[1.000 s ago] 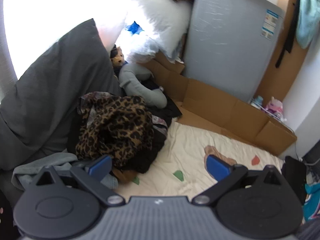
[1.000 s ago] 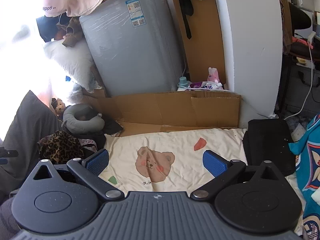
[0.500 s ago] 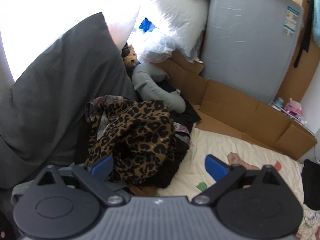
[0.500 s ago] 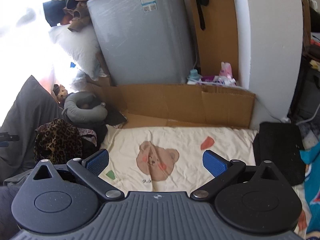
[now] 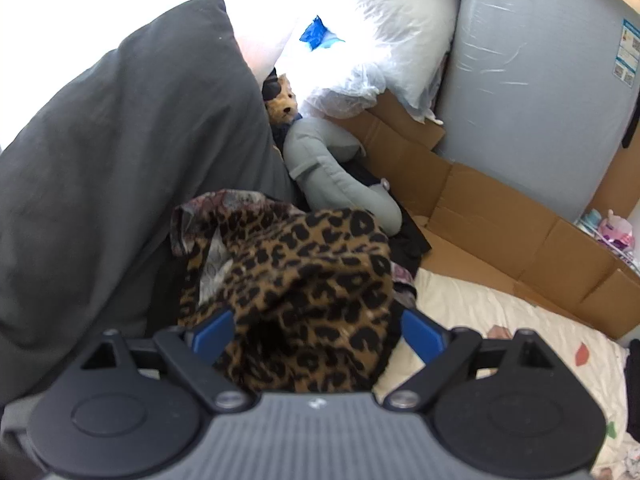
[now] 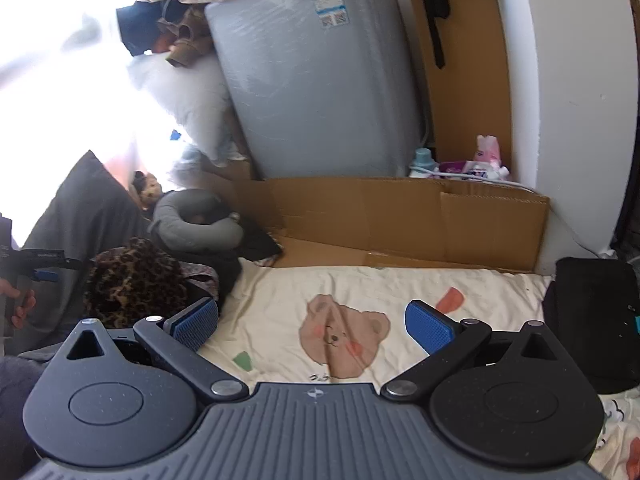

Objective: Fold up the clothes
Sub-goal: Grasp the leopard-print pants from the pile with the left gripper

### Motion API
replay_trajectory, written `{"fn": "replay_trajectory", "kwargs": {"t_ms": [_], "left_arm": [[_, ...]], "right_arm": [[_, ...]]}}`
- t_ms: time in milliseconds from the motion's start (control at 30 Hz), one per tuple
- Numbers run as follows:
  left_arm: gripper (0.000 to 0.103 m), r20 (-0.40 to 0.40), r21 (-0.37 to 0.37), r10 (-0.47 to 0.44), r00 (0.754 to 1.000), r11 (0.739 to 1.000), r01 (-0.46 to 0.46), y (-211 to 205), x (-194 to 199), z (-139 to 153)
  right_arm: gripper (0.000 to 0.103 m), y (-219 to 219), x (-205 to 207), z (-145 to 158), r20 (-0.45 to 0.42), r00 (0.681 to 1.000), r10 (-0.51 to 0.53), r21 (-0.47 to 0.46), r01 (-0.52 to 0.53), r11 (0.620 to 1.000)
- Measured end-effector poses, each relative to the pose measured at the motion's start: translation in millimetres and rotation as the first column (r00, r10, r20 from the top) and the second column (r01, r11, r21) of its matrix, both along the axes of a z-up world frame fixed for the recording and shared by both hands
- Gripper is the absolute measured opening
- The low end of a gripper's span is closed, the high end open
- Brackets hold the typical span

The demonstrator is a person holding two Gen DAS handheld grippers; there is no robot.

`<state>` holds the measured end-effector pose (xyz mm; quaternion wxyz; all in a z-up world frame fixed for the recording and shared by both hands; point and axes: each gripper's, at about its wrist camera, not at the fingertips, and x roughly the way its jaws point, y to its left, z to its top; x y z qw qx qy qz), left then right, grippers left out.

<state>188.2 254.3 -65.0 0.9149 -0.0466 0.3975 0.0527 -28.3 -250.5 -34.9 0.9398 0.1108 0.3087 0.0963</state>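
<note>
While wide apart around the leopard-print garment (image 5: 304, 280) heaped beside the dark pillow (image 5: 120, 152), left tool (image 5: 316, 330) not yet clamped; right tool (image 6: 312, 320) likewise apart, empty above the bear-print sheet (image 6: 344, 332). Risked snagging the black clothes (image 5: 408, 236) tangled beneath. No containers discernible, only flattened cardboard (image 6: 400, 216)

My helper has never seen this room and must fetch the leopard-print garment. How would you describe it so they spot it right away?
Start at the cream bear-print sheet in front of the tall grey appliance. At the sheet's left edge, against the big dark grey pillow, lies a heap of clothes below a grey neck pillow. The leopard-print garment tops that heap, its brown-and-black spots unlike the dark pieces around it.
</note>
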Motion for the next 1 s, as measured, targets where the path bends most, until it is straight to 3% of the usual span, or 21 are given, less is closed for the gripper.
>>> {"fn": "replay_trajectory", "kwargs": {"t_ms": [267, 367, 567, 733, 1000], "left_arm": [[0.091, -0.095, 0.02, 0.014, 0.995, 1.0, -0.013, 26.0, 45.8, -51.9], [0.086, -0.147, 0.033, 0.007, 0.989, 0.999, -0.002, 30.6, 58.8, -68.3], [0.065, -0.173, 0.028, 0.01, 0.985, 1.0, -0.006, 36.5, 63.8, -82.6], [0.012, -0.209, 0.001, -0.022, 0.978, 1.0, 0.022, 38.3, 64.0, -87.9], [0.003, -0.191, -0.068, -0.095, 0.977, 0.994, 0.083, 19.3, 40.9, -75.2]], "right_arm": [[0.102, -12.1, 1.8, -17.1, -0.053, 0.997, -0.049, 0.044, 0.051, 0.998], [0.102, -13.7, 2.7, -27.3, -0.087, 0.994, -0.061, 0.058, 0.066, 0.996], [0.102, -12.5, 4.7, -43.5, -0.133, 0.989, -0.073, 0.067, 0.082, 0.994], [0.102, -12.8, 8.3, -46.0, -0.158, 0.983, -0.09, 0.11, 0.108, 0.988], [0.102, -13.8, 6.5, -33.4, -0.169, 0.982, -0.081, 0.127, 0.103, 0.987]]}}
